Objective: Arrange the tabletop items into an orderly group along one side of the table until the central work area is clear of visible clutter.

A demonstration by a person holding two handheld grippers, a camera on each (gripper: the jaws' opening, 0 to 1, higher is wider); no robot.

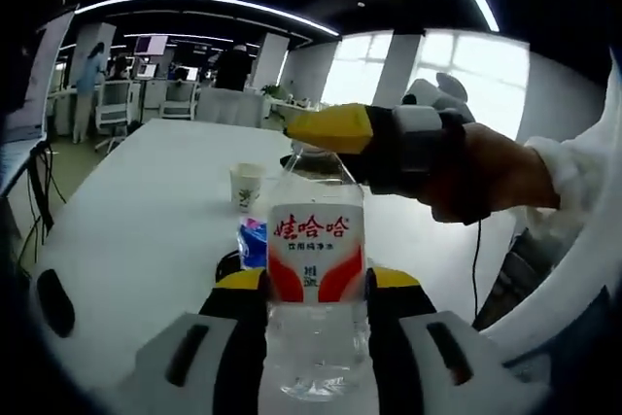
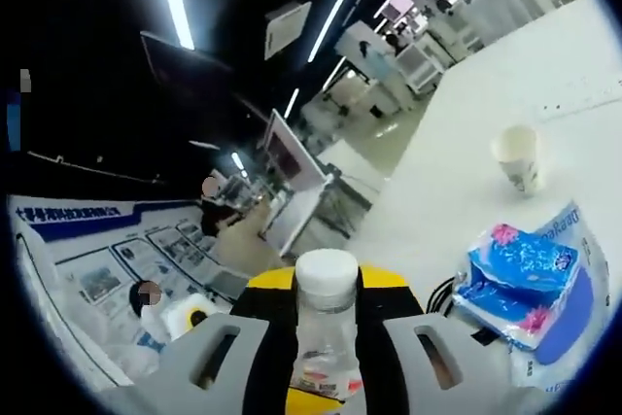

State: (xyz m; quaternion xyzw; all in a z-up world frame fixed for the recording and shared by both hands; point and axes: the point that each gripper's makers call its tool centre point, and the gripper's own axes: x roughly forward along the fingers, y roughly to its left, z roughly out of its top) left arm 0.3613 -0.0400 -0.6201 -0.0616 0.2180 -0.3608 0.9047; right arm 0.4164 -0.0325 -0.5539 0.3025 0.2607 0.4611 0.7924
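A clear water bottle with a red and white label stands upright between the jaws of my left gripper, which is shut on its lower body. My right gripper, yellow-tipped, reaches in from the right and covers the bottle's top. In the right gripper view the bottle's white cap and neck stick out between the jaws of my right gripper, which press against the neck. A paper cup stands on the white table. A blue tissue pack lies just behind the bottle.
A black cable curls beside the tissue pack. The table stretches away bare to the left and behind the cup. A person's sleeve is at the right. Office desks and chairs stand beyond the table's far edge.
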